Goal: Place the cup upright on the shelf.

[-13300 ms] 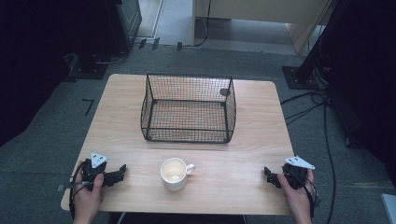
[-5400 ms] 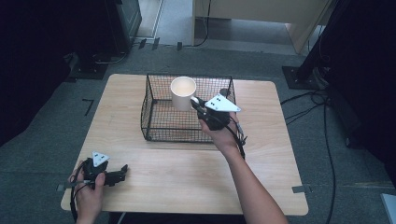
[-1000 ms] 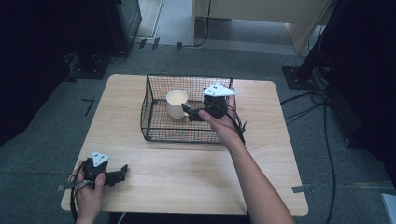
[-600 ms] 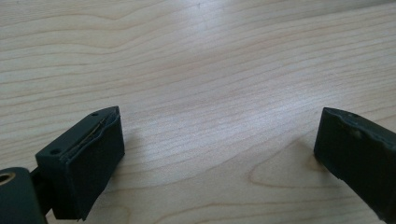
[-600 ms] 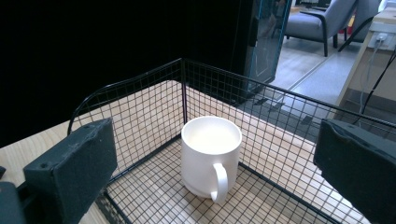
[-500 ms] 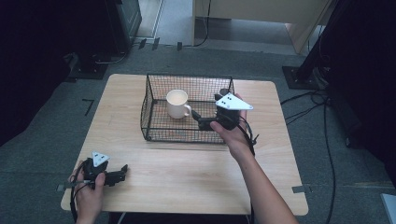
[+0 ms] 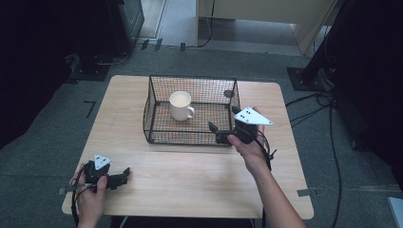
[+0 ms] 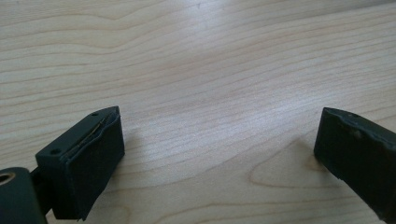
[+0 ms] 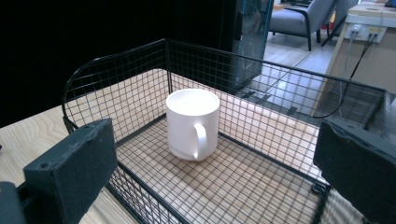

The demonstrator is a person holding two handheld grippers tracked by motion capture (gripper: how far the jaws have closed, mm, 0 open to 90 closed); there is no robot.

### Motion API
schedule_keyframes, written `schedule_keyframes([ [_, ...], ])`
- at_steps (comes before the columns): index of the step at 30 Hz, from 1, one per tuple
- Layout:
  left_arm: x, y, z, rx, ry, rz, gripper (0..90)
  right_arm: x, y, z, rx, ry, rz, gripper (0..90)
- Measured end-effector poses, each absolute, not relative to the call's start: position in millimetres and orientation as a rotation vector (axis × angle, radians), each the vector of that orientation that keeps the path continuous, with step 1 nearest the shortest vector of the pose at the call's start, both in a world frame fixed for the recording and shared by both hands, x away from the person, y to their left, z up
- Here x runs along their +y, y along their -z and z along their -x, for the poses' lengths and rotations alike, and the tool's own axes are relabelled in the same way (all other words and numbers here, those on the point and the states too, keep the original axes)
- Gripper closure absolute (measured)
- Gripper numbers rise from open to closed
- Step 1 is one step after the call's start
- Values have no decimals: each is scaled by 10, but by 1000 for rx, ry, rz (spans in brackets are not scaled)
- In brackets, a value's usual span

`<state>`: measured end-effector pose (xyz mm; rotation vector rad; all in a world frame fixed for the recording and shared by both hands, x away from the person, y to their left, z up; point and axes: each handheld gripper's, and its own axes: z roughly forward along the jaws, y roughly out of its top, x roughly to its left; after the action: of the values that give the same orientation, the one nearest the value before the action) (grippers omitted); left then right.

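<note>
A white mug (image 7: 181, 105) stands upright on the floor of the black wire basket (image 7: 190, 140), in its left half, handle turned to the right. My right gripper (image 7: 216, 133) hovers open at the basket's near right corner, pointing left, clear of the mug. In the right gripper view the mug (image 9: 192, 123) stands inside the basket (image 9: 116, 84) beyond my right gripper (image 9: 217, 128), whose jaws are wide apart and hold nothing. My left gripper (image 7: 124, 174) rests at the table's near left, and the left gripper view has my left gripper (image 8: 217, 121) open over bare wood.
The basket sits at the middle back of the wooden table (image 7: 190, 175). A black stand base (image 7: 304, 78) and cables (image 7: 332, 133) lie on the floor to the right. Dark equipment (image 7: 126, 19) stands behind the table at left.
My right gripper carried the mug into the basket, let it go and drew back toward the near right corner. The mug now stands by itself. My left gripper has not moved.
</note>
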<state>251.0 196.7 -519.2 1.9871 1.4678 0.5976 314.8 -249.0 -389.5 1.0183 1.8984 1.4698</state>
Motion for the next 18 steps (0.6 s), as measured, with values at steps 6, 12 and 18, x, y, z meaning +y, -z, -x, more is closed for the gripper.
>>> schedule_keyframes([
  [6,1967,5192,-2510,1467,-598,-1987,21,-2632,3983,-3061,1894,-1451,-1059,0],
  [12,1966,5193,-2510,1467,-597,-1986,21,-2842,4095,-2971,1861,-1447,-1127,0],
  [18,1967,5193,-2510,1467,-597,-1987,21,-3012,4186,-2895,1844,-1433,-1161,0],
])
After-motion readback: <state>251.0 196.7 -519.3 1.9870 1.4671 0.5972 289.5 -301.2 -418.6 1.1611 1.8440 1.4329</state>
